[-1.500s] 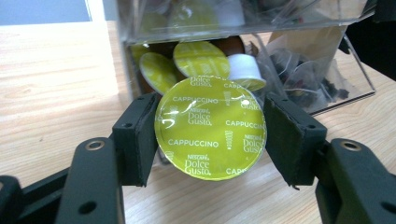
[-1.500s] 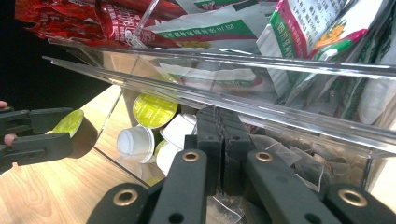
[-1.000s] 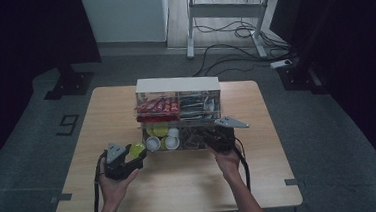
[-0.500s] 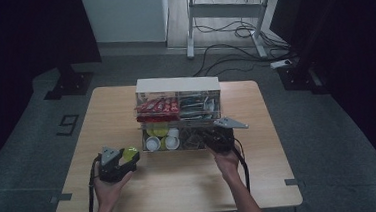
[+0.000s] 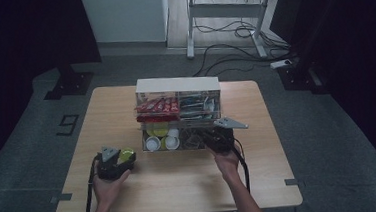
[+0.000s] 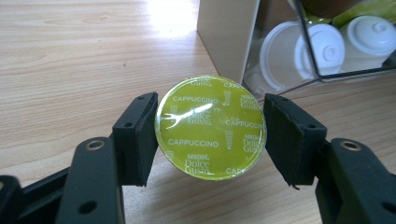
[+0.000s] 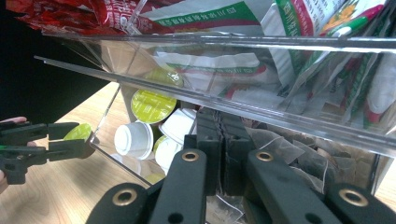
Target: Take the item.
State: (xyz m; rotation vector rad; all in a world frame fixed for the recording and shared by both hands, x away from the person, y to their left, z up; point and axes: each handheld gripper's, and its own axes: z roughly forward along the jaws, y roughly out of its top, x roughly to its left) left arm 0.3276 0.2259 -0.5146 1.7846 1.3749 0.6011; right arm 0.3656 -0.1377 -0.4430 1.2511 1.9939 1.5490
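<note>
**Pod in my left gripper, right one stuck into the organizer**

So my left gripper has a green cappuccino pod pinched between its pads, foil lid facing the camera, one pad at the pod's 9 o'clock and the other at 3 o'clock. The jaws are only as wide as the pod, both touching its rim. In the high view that gripper sits over the table at about 8 o'clock from the clear organizer, just off its front left corner, and the pod shows as a yellow-green spot on it.

My right gripper has its jaws pressed together, no gap I can see. They point into the organizer's lower right bin, among the tea bags. I can't tell if a bag or string is caught between them. From above, the gripper is at the organizer's front, near 5 o'clock.

The lower left bin holds more pods, white and green ones. Up top there are red packets at the left and green-printed sachets at the right.
</note>
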